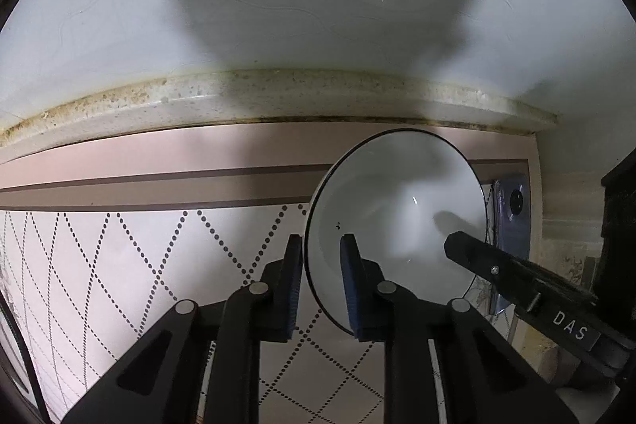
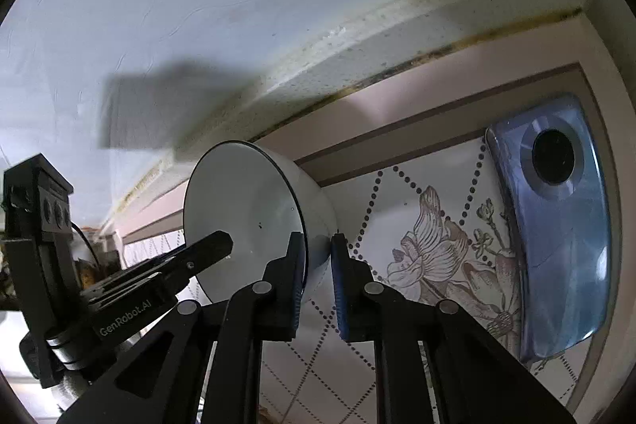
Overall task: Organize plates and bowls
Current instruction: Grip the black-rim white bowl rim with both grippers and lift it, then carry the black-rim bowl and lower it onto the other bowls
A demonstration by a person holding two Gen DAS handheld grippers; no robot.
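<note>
Both grippers, left (image 1: 321, 267) and right (image 2: 318, 261), pinch the bowl (image 1: 397, 209) rim; transfer underway, next needs one release.

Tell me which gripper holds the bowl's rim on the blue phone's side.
The right gripper: it clamps the white bowl at its rim on the side of the blue phone, while the left gripper holds the opposite edge.

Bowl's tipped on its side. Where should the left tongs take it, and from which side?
Pinch the bowl by its thin wall at the rim, one finger inside and one outside, coming in edge-on across from the right tongs. Its mouth faces the left tongs, which straddle that rim.
</note>
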